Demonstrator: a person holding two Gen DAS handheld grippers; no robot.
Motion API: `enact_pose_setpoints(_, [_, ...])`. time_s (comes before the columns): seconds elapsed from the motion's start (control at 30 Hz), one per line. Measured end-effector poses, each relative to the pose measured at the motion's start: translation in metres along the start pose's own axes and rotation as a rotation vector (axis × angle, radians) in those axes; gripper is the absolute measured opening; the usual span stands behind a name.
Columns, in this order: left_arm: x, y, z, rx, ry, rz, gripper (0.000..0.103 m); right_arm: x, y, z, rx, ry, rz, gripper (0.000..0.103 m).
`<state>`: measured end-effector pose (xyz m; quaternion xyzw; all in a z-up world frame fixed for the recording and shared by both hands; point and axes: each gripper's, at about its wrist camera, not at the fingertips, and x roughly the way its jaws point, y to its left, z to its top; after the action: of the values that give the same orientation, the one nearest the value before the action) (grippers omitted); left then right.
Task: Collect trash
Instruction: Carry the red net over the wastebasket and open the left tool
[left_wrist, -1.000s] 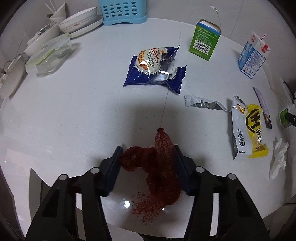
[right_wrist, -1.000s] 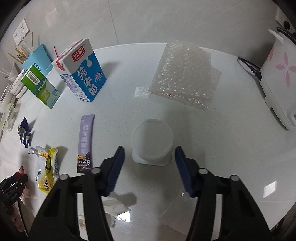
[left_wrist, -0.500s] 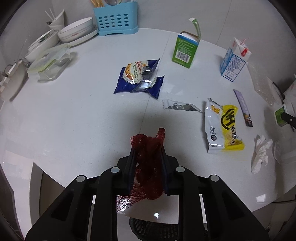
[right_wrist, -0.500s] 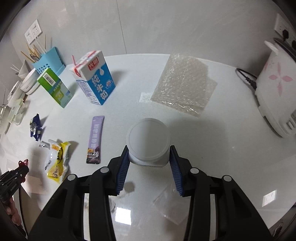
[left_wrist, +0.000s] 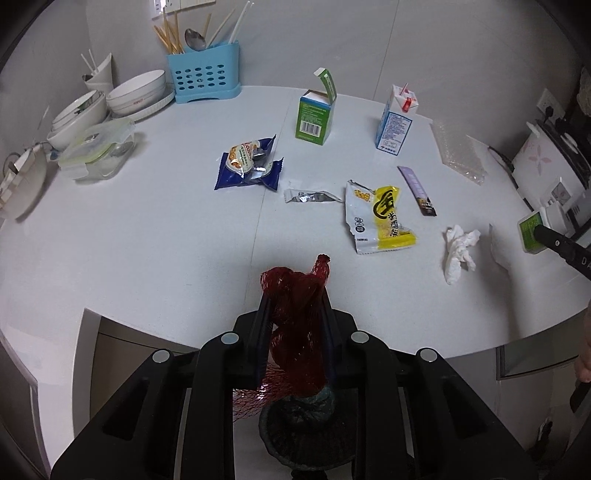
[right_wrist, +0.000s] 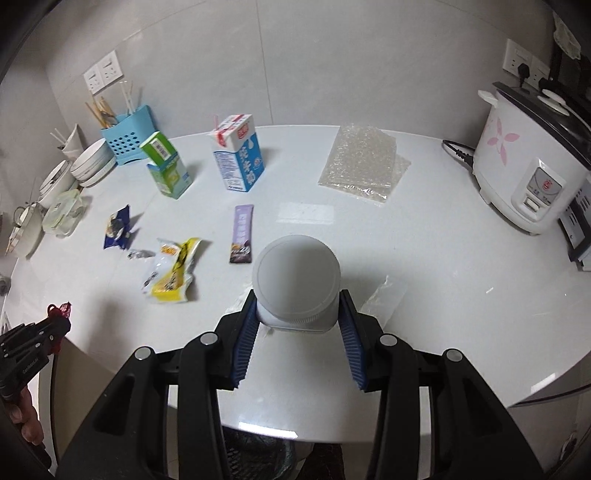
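The left gripper (left_wrist: 295, 317), nearly closed, clamps the red mesh bag (left_wrist: 299, 295), the right gripper (right_wrist: 297, 314) pinches the white tub (right_wrist: 297, 282), both beyond the counter's (left_wrist: 147, 229) near edge, likely for binning.

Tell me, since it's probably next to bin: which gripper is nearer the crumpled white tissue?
Right. The right gripper, shut on a white cup, shows just beside the crumpled white tissue; the left gripper, clamping red netting, sits farther away.
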<state>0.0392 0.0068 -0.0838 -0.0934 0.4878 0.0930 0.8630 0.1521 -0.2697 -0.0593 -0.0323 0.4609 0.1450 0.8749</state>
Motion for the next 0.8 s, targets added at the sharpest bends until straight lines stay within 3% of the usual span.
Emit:
enact_pose_setpoints(0.4, [-0.037,-0.004,-0.045,0.036,-0.018,-0.067,0.022,-0.047,0.025,-0.066,-0.001,-0.015,0.016,0.040])
enact_pose_setpoints(0.8, [-0.030,0.002,-0.095,0.046,0.000,-0.095,0.022,-0.054,0.043,-0.129,-0.015,0.018,0.062,0.040])
